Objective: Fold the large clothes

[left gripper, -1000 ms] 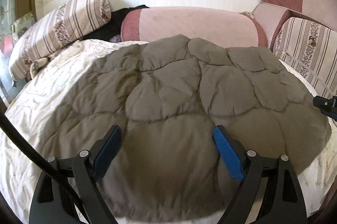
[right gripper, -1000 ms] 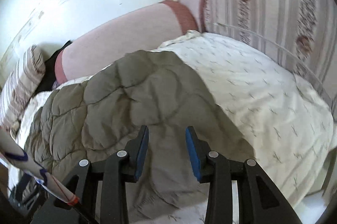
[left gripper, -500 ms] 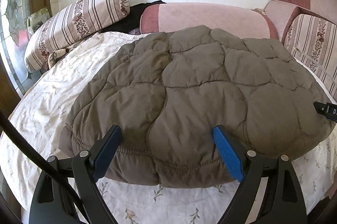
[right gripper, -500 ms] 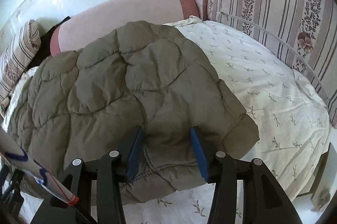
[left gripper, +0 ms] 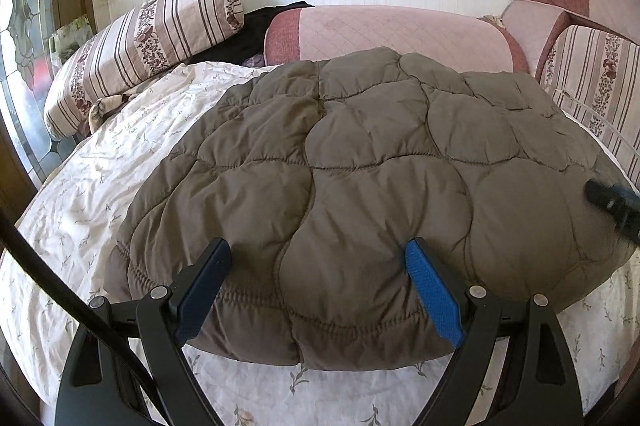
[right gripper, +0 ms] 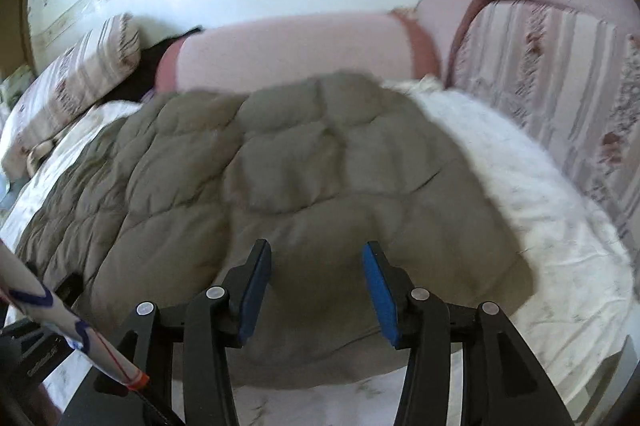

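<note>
A brown quilted jacket (left gripper: 360, 165) lies spread flat on the bed, its gathered hem toward me. My left gripper (left gripper: 318, 246) hovers over the near hem, left of its middle, jaws wide open, nothing pinched. The right gripper (right gripper: 317, 248) stands over the jacket (right gripper: 280, 165) near its right front corner. Its jaws are apart with flat cloth below them; that view is motion-blurred. The right gripper's tip (left gripper: 612, 201) shows at the right edge of the left wrist view.
The bed sheet (left gripper: 100, 185) is white with a leaf print. A striped pillow (left gripper: 144, 41), a pink bolster (left gripper: 384, 33) and a black garment (left gripper: 256, 25) line the wall behind. A striped cushion (left gripper: 600, 77) stands at the right. A white cable (right gripper: 60, 322) crosses the lower left.
Both views drew back toward the jacket's near hem. The right gripper's jaws widened, its wrist rolled level, and it slid across the jacket's corner. The left jaws stayed wide.
</note>
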The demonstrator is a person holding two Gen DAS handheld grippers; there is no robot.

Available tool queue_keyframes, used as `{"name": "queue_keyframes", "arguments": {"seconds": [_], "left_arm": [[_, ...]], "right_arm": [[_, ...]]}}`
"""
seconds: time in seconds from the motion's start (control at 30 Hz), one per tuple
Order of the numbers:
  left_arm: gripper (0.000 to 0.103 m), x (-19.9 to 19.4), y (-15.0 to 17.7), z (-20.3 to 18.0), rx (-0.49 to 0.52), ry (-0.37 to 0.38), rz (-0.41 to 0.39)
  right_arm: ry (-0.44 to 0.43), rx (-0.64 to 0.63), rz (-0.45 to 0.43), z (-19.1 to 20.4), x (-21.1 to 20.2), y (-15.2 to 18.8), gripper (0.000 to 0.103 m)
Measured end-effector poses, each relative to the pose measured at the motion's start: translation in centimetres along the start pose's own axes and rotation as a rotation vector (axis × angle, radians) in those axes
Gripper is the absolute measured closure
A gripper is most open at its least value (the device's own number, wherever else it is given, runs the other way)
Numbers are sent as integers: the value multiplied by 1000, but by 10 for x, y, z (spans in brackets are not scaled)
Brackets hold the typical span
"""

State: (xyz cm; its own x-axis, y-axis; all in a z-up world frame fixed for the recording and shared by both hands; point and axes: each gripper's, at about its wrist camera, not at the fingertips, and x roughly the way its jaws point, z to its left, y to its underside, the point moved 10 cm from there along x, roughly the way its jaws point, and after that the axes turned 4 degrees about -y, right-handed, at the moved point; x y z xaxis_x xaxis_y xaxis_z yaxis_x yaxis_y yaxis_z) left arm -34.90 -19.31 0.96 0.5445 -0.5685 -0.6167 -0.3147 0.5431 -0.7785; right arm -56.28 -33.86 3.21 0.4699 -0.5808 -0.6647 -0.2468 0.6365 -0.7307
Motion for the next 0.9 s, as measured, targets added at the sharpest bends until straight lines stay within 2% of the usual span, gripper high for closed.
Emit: {"name": "queue_keyframes", "arguments": {"seconds": [0.1, 0.33, 0.47, 0.53, 0.6, 0.73, 0.9], "left_arm": [[14, 0, 0, 0, 3, -2, 0], [14, 0, 0, 0, 6, -5, -5], [14, 0, -1, -1, 7, -6, -5], [14, 0, 0, -1, 5, -6, -5], [14, 1, 0, 0, 6, -6, -5], [14, 1, 0, 0, 8, -8, -6], [14, -6, -3, 3, -3, -15, -25]], "right_arm": [[6, -7, 37, 1, 9, 6, 48], [3, 9, 7, -7, 4, 2, 46], [82, 97, -27, -43, -6, -6, 46], [146, 144, -6, -64, -4, -2, 46], [147, 185, 31, -75, 1, 4, 46], [154, 158, 47, -73, 5, 5, 45], [107, 117, -19, -53, -12, -3, 45]]}}
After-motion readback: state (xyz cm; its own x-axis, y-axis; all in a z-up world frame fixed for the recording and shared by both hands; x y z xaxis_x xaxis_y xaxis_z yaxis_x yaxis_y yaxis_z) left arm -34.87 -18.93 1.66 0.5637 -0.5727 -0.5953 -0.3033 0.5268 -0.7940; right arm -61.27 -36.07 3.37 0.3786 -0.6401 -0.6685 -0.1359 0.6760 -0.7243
